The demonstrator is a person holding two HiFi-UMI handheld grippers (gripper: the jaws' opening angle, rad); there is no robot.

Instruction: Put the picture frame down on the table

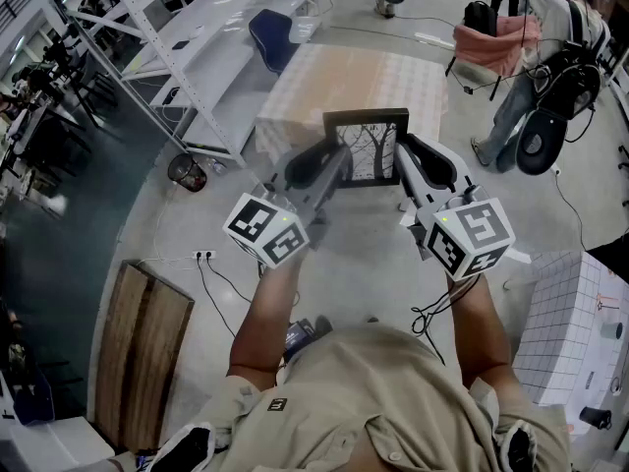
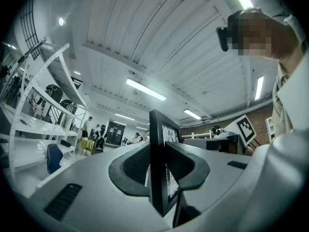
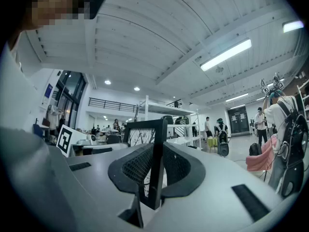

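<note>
The person stands on the pale floor with both arms stretched forward, holding a small black-rimmed picture frame (image 1: 366,146) in the air between the two tools. The frame is upright. Its print of bare, dark tree branches on white faces back toward the person.

The left tongs (image 1: 332,168) are clenched on the frame's left edge. In the left gripper view the rim runs edge-on between the two dark ribbed pads (image 2: 130,166), and both press against it. The right tongs (image 1: 411,168) are clamped on the opposite edge in the same way, with the rim pinched between their pads. Each tool carries a white cube with black square markers, the left cube (image 1: 267,229) and the right cube (image 1: 472,236), close to the person's wrists.

The frame is not resting on anything. Just beyond it stands the bench (image 1: 393,77), draped in a pale checked cloth. From above, the frame overlaps the bench's near edge, though I cannot tell whether it hangs over the cloth or just short of it.

To the left runs a white metal shelving rack (image 1: 197,57), with a blue chair (image 1: 270,35) beside it. A wooden board (image 1: 142,347) lies on the floor nearer the person. At the far right another person (image 1: 536,57) stands beside a chair draped in pink fabric (image 1: 491,42).
</note>
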